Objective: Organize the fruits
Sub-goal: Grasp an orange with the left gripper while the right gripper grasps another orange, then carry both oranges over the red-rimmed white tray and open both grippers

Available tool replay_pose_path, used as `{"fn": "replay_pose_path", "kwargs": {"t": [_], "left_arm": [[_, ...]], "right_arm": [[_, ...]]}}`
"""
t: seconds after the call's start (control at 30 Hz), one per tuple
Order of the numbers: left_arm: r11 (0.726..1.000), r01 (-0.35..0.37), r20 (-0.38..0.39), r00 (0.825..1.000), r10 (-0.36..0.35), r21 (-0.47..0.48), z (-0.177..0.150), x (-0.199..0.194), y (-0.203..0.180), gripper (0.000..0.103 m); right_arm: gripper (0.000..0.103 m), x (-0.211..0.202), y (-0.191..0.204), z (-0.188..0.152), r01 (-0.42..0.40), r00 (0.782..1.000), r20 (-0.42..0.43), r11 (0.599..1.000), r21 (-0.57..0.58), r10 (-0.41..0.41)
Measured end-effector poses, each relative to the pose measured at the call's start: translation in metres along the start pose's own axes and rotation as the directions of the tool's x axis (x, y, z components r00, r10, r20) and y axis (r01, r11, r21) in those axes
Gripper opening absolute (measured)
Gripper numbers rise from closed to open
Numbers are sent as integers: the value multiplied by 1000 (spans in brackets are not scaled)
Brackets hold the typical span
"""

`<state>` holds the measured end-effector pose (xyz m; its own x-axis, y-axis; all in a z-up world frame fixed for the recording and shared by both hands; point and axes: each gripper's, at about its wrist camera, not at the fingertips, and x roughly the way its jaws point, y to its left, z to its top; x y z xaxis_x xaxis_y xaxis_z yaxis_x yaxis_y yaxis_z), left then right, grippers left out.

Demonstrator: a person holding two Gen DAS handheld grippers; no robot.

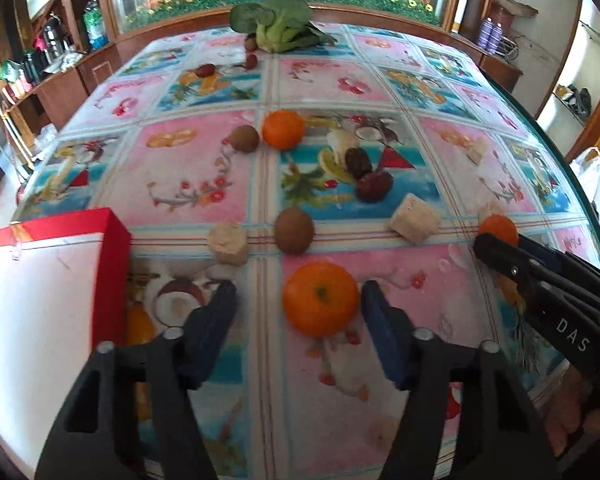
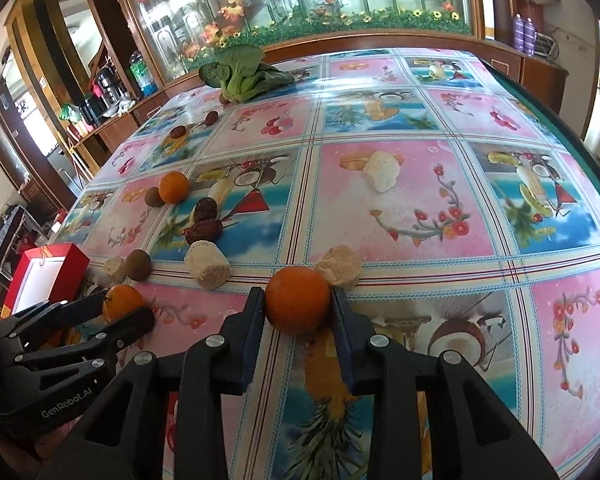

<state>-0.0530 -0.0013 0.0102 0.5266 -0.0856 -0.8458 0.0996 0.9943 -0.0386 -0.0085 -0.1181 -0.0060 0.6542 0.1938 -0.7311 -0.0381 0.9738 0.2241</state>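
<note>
red box [image 1: 51, 264]: nothing visible inside | left claw [image 1: 297, 312]: spread around orange [image 1: 320, 298] | right claw [image 2: 297, 312]: clamping tangerine [image 2: 297, 299]

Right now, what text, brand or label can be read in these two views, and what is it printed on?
"DAS" on the right gripper, on its body, seen from the left wrist view.
"GenRobot.AI" on the left gripper, on its body, seen from the right wrist view.
Bottle labels on the shelves are too small to read.
</note>
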Motion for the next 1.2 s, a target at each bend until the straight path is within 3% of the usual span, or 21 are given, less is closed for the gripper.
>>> {"fn": "replay_pose_path", "kwargs": {"t": [0.23, 0.47, 0.57, 0.67, 0.87, 1.0, 1.2], "left_arm": [[999, 49, 19, 999, -49, 12, -1, -6, -1, 38], [999, 47, 72, 996, -47, 5, -9, -30, 3, 38], [999, 50, 124, 991, -48, -11, -14, -56, 12, 38], [999, 47, 182, 982, -43, -16, -26, -87, 23, 38], [999, 4, 276, 961, 9, -47, -62, -140, 59, 38], [994, -45, 271, 960, 71, -103, -88, -152, 90, 38], [963, -177, 258, 939, 227, -202, -120, -158, 140, 38]], "right_arm": [[32, -8, -2, -1, -17, 999, 47, 1000, 13, 17], [31, -33, -1, 0, -108, 977, 186, 994, 22, 102], [31, -41, 6, -5, -133, 971, 204, 991, 32, 123], [31, -47, 28, -16, -177, 968, 182, 984, 11, 172], [31, -65, 104, -32, -265, 945, 152, 950, -166, 291], [31, -59, 152, -41, -350, 924, 68, 906, -237, 375], [31, -35, 220, -50, -395, 914, -60, 850, -348, 401]]}}
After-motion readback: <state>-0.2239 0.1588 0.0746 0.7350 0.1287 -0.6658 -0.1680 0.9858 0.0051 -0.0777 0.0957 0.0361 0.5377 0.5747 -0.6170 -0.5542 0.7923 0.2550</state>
